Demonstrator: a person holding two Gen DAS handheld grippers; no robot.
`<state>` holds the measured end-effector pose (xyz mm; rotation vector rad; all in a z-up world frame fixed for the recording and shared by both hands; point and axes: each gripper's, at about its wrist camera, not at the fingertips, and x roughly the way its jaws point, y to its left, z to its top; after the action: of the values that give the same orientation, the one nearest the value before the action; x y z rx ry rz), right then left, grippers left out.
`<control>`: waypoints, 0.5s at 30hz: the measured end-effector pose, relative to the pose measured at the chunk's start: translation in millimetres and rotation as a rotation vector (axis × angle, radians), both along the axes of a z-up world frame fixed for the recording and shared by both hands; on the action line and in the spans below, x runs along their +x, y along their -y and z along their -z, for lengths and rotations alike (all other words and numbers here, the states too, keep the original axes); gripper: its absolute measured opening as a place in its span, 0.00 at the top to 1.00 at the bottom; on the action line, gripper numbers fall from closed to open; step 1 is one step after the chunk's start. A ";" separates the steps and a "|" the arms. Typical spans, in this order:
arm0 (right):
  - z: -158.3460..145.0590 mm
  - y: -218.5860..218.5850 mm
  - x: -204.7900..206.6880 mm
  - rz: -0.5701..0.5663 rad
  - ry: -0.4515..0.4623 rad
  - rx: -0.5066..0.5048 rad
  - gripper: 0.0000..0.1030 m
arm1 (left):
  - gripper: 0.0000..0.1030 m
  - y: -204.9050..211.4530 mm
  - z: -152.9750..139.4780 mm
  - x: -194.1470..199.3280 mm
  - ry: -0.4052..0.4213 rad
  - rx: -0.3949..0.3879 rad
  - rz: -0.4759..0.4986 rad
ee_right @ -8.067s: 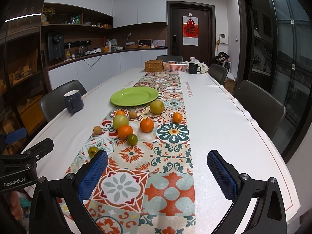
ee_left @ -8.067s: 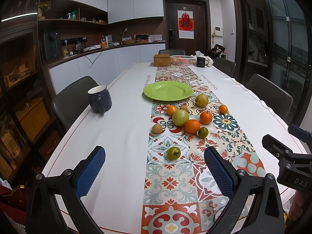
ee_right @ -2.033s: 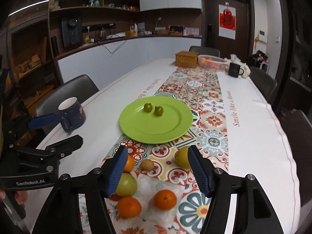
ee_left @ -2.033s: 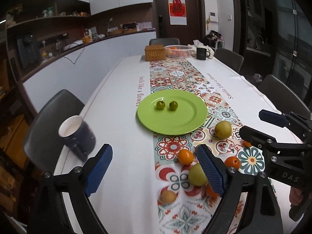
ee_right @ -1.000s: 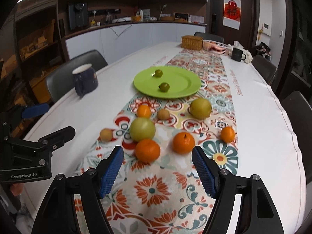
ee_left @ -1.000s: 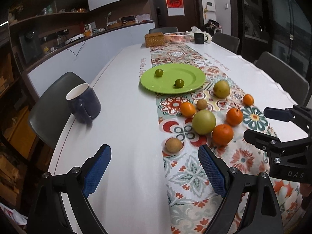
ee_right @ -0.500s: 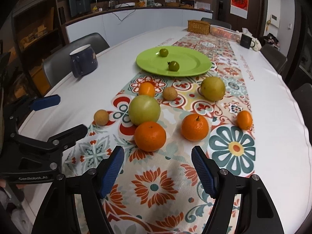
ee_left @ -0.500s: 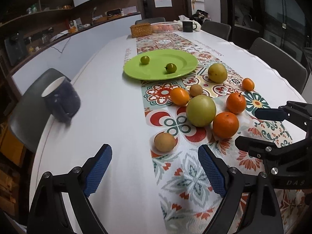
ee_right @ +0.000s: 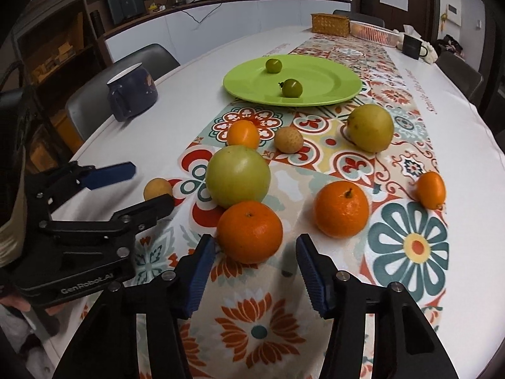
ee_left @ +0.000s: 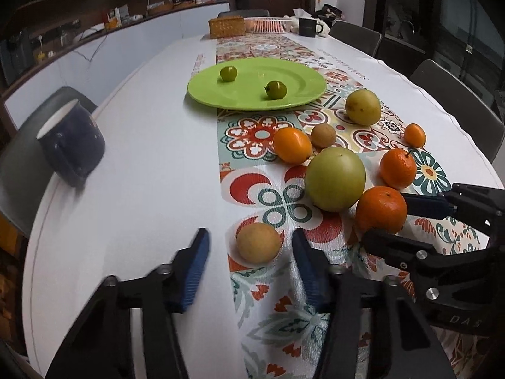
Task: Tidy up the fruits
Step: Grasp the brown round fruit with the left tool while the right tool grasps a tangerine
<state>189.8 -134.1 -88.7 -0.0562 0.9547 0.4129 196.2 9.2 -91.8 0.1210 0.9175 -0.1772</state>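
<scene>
We are holding both grippers low over the table (ee_left: 142, 164), each spread and gripping nothing. The left gripper (ee_left: 249, 265) is bracketing a small tan fruit (ee_left: 258, 242) at lower centre of the left wrist view; the fruit is lying between the blue pads (ee_left: 194, 271), and we cannot tell whether either pad is touching it. The right gripper (ee_right: 255, 270) is sitting just behind an orange (ee_right: 249, 231) at lower centre of the right wrist view, its jaws apart on either side of the fruit's near edge.

Containers: the green plate (ee_right: 328, 79), upper centre of the frame, is carrying two small green fruits (ee_right: 273, 65), well apart from each other. A dark blue mug (ee_right: 132, 93) is standing at left on the white cloth; its contents are not visible. At the far end, in the upper part of the frame, we are seeing a wicker box (ee_right: 330, 24), a white basket (ee_right: 372, 34) and a dark cup (ee_right: 413, 47).

Count of loose fruit on the patterned runner (ee_right: 410, 246): two round oranges, the second (ee_right: 341, 213) to the right of the first; two smaller oval orange fruits (ee_right: 243, 134); one large green fruit (ee_right: 238, 175) touching the near orange; one yellow-green fruit (ee_right: 371, 128) at right; two tan fruits, the other (ee_right: 288, 139) near centre. Eight loose, two plated.
</scene>
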 end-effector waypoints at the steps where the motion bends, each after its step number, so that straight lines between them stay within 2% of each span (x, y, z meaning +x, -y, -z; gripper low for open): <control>1: 0.7 -1.0 0.9 -0.002 -0.003 0.003 0.50 | 0.58 -0.2 1.4 0.9 -0.010 -0.010 -0.002; 6: 3.4 -4.3 3.1 -0.008 -0.001 -0.003 0.56 | 0.72 -1.2 5.8 2.3 -0.033 -0.039 -0.016; 15: 0.6 -2.6 0.3 -0.001 0.001 0.007 0.58 | 0.72 0.3 0.1 -4.3 -0.032 -0.054 -0.018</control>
<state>190.1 -131.5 -89.4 -0.0499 0.9525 0.4172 191.9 8.9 -92.0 0.0601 0.9445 -0.1873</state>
